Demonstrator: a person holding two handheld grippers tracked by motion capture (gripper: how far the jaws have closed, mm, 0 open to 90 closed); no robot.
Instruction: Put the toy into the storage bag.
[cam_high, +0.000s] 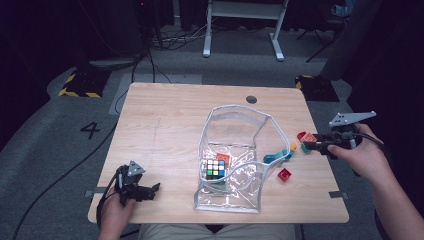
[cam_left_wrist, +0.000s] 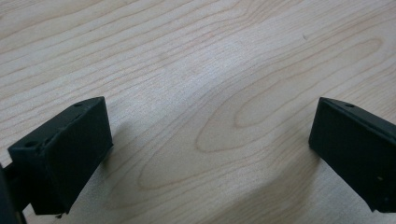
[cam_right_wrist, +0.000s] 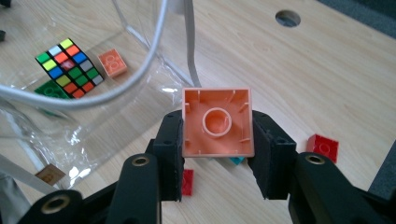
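The wooden table (cam_high: 165, 115) bears no writing; on the grey floor to its left a painted numeral "4" (cam_high: 90, 130) is readable. In front of the right gripper (cam_right_wrist: 217, 140), the clear zip pouch (cam_high: 235, 150) stands open, and a small tan tag (cam_right_wrist: 50, 174) on its near edge carries a mark too small to read. Inside the pouch, well ahead and to the left of that gripper's jaws, lie a colour-tiled puzzle cube (cam_right_wrist: 70, 66), a green brick (cam_right_wrist: 50, 89) under it and a small orange brick (cam_right_wrist: 114, 62) beside it.

The right gripper, held low over the table's right edge with the hand behind it, is clenched on a square orange brick (cam_right_wrist: 217, 122), hollow underside facing the camera. Just below the jaws lie a red brick (cam_right_wrist: 187, 182) and a teal piece (cam_right_wrist: 237, 160); another red brick (cam_right_wrist: 323, 147) lies to their right.

The left gripper (cam_high: 145, 191) rests at the near left corner, well apart from the pouch, its jaws spread wide over bare wood.
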